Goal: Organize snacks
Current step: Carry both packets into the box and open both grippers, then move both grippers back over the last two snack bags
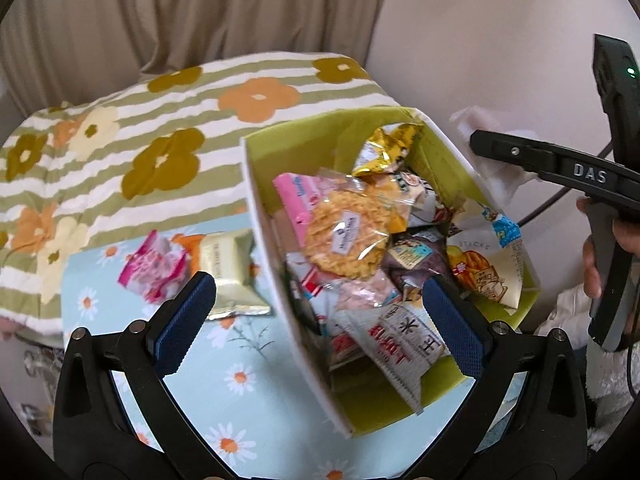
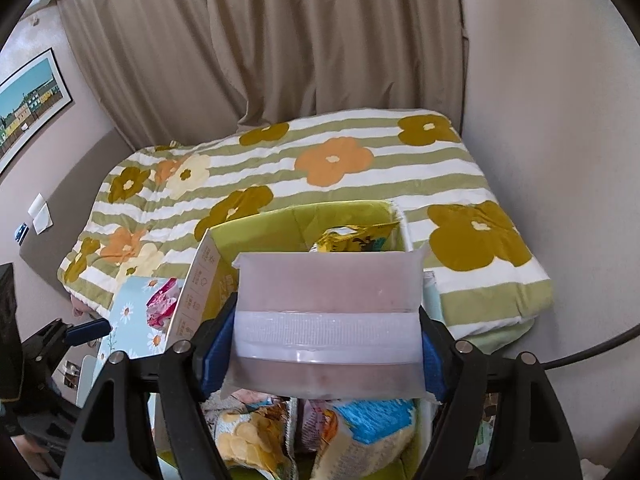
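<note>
My right gripper (image 2: pixel 328 354) clasps a frosted packet (image 2: pixel 329 320) above the snack box (image 1: pixel 280 248) at lower centre; my left gripper (image 1: pixel 320 320) gapes empty (straddling the box wall). A weak pinch could drop the packet outside, or a nudge tip the crammed box

a flowered striped quilt (image 2: pixel 320 168) lies below beige curtains (image 2: pixel 260 40), framed picture (image 2: pixel 32 100) leftward.

I see a cardboard box (image 1: pixel 280 264) with matt white outer walls and a green lining, full of glossy, crinkled foil and clear-film packets (image 1: pixel 348 236). Beside the box lies smooth printed daisy cloth (image 1: pixel 224 384); behind it, a soft quilted blanket (image 1: pixel 160 120). My right gripper's (image 2: pixel 327 346) rough blue pads (image 2: pixel 218 344) hold frosted translucent plastic (image 2: pixel 328 300)
</note>
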